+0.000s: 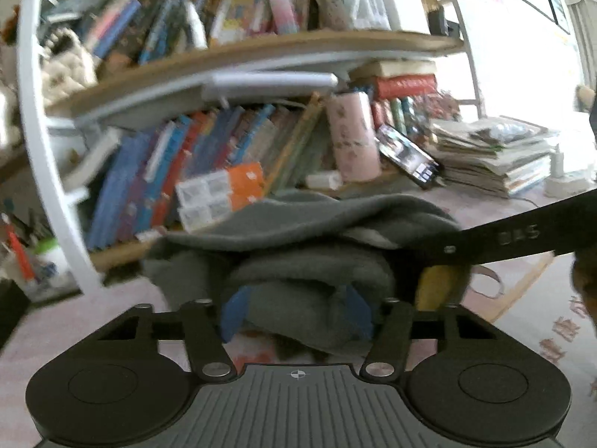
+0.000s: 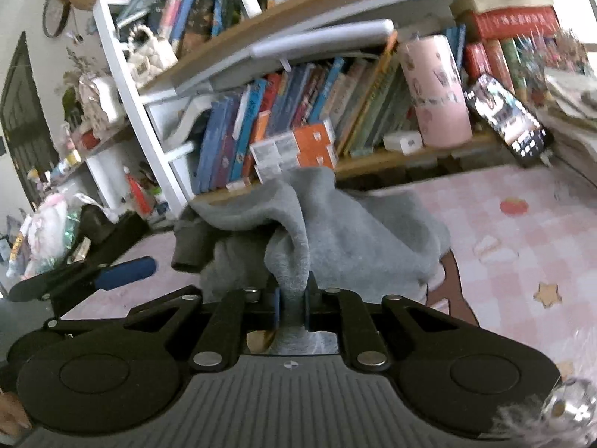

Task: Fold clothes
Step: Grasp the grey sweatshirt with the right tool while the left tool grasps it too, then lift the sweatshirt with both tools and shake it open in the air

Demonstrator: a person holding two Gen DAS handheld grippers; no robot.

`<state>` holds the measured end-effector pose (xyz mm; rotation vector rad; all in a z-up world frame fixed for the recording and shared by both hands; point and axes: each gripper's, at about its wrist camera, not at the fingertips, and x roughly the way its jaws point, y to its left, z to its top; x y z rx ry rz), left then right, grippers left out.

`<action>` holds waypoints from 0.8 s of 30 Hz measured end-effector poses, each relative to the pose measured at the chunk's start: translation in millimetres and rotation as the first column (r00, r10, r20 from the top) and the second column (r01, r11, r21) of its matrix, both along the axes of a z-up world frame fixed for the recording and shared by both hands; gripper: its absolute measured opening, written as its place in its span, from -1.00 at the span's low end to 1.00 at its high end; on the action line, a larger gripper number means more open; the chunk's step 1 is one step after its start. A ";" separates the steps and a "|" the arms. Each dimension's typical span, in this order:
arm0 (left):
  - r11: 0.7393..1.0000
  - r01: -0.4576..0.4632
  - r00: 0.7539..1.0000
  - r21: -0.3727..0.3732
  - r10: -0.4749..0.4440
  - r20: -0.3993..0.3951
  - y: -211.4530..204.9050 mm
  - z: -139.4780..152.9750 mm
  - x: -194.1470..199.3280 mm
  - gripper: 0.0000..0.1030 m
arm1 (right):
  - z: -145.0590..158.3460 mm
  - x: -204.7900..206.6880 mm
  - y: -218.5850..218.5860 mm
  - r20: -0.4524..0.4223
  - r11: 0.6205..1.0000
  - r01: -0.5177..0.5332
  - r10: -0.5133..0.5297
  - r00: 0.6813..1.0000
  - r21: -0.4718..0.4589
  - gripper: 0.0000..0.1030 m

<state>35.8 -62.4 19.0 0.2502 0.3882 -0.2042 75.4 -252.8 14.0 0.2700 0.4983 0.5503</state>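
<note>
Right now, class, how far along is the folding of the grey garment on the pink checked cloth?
Done: little that shows; the grey garment is bunched, not flat or squared.
In hand: the right gripper pinches a fold of it, lifting the fabric into a peak; the left gripper has a thick wad between its blue pads.
Left: spreading it on the pink checked cloth, and the folds themselves.

A pink checked cloth (image 2: 522, 261) covers the table, printed with a star and a red fruit. The grey garment (image 2: 358, 239) is bunched on it near the back edge, and a stack of papers (image 1: 492, 156) lies at the far right.
</note>
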 end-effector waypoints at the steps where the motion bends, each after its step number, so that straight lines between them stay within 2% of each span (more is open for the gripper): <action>1: 1.000 0.007 1.000 0.009 -0.007 -0.008 -4.3 -1.9 2.2 -0.04 | -0.7 0.6 0.4 -0.002 1.000 0.004 -0.004 1.000 -0.004 -0.80; 6: 0.998 0.034 0.999 0.043 -0.033 -0.039 -22.2 -9.1 13.0 -0.13 | -1.8 -0.3 -0.1 0.020 0.998 0.052 -0.051 0.998 -0.042 -0.79; 9: 0.994 0.060 0.997 0.091 -0.056 -0.049 -33.0 -14.1 19.5 -0.14 | -3.3 1.3 -1.2 0.026 0.995 0.077 -0.076 0.997 -0.060 -0.77; 14: 0.991 0.054 0.993 0.125 -0.041 -0.106 -40.6 -27.1 39.2 -0.14 | -6.4 5.2 -2.8 0.019 0.993 0.093 -0.091 0.996 -0.073 -0.73; 16: 0.990 0.058 0.993 0.131 -0.044 -0.110 -39.4 -30.2 44.1 -0.31 | -7.6 6.3 -2.0 0.017 0.992 0.089 -0.088 0.996 -0.086 -0.75; 18: 0.992 0.057 0.993 0.109 -0.044 -0.114 -29.8 -26.9 49.9 -0.73 | -7.0 5.6 -2.3 0.024 0.992 0.087 -0.086 0.996 -0.089 -0.78; 20: 0.998 0.020 0.994 0.061 -0.014 -0.109 -12.0 -13.7 59.1 -0.84 | -4.4 3.2 -3.0 0.040 0.993 0.087 -0.084 0.996 -0.083 -0.81; 23: 0.994 -0.102 0.995 0.030 0.102 0.007 18.8 27.7 72.7 -0.89 | -0.5 -2.5 -0.9 0.059 0.996 0.056 -0.051 0.997 -0.071 -0.83; 24: 0.991 -0.128 0.991 -0.023 0.129 0.038 30.5 47.9 75.2 -0.96 | 0.7 -5.1 1.6 0.064 0.997 0.036 -0.031 0.997 -0.069 -0.83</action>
